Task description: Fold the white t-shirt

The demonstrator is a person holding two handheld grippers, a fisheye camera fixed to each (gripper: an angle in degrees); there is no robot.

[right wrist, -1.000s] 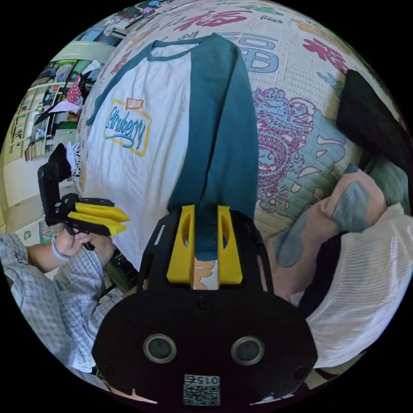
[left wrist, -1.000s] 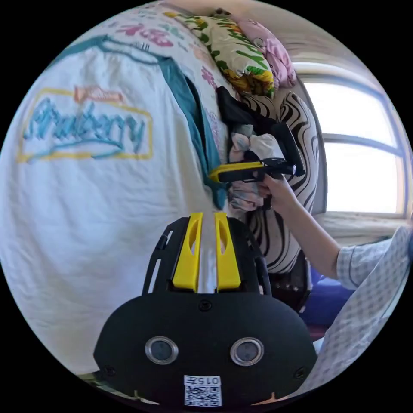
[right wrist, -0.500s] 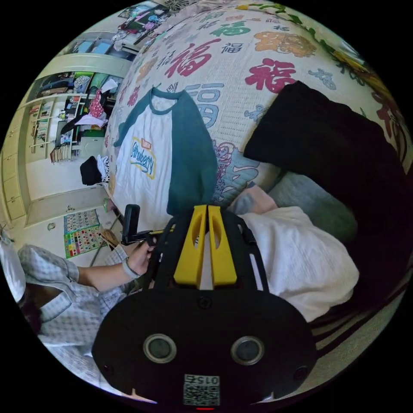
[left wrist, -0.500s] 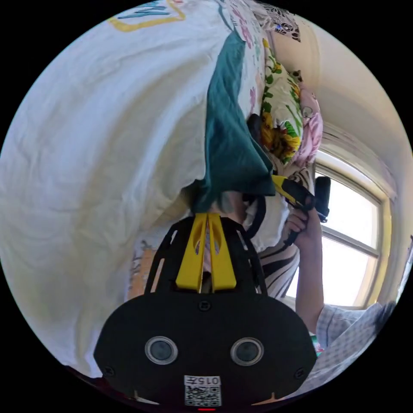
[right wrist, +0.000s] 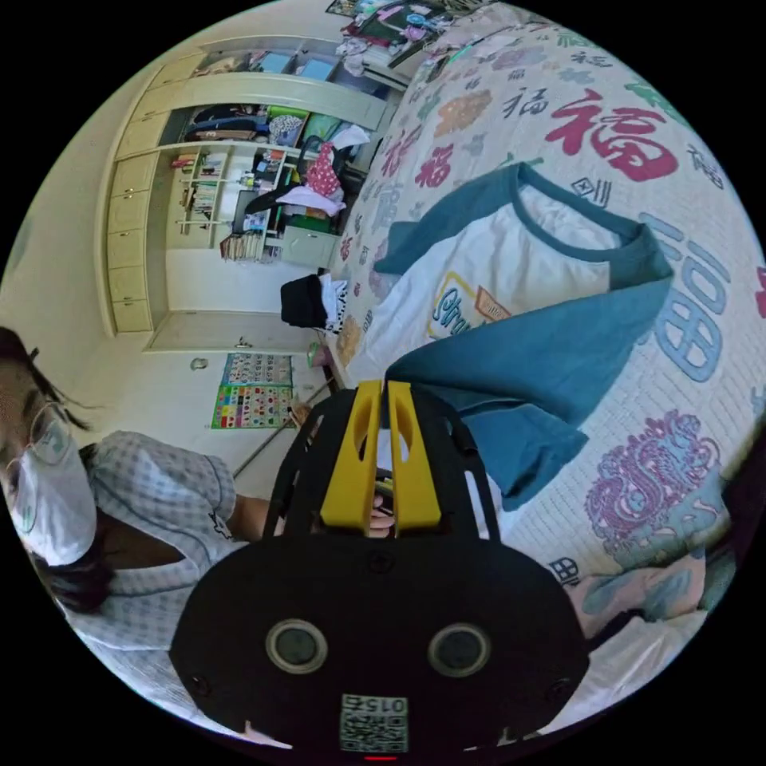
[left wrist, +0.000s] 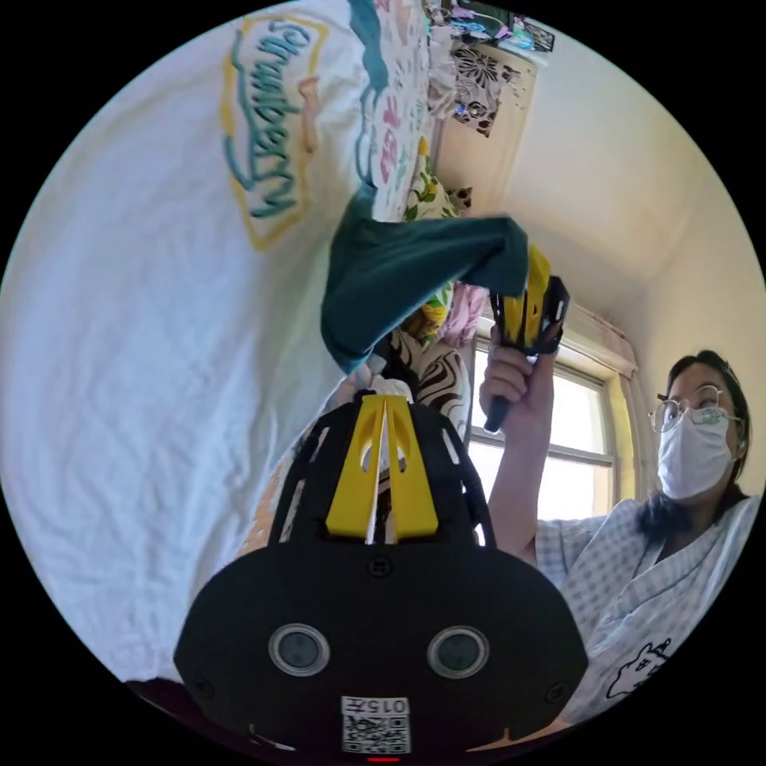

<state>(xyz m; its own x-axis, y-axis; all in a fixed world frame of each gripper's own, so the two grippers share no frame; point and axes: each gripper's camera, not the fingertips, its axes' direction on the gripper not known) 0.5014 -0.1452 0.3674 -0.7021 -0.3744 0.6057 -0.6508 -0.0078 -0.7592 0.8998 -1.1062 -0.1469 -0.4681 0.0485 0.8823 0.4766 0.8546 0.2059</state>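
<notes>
I see the white t-shirt (right wrist: 511,263) spread on the patterned bedspread (right wrist: 606,120), with its teal sleeve (left wrist: 415,271) lifted off the bed. In the left gripper view, the right gripper (left wrist: 533,299) has its yellow jaws clamped on the sleeve's end, raised in the person's hand (left wrist: 515,383). My left gripper (left wrist: 383,415) has its jaws pressed together on a thin white edge of the shirt's side, near the bed's edge.
</notes>
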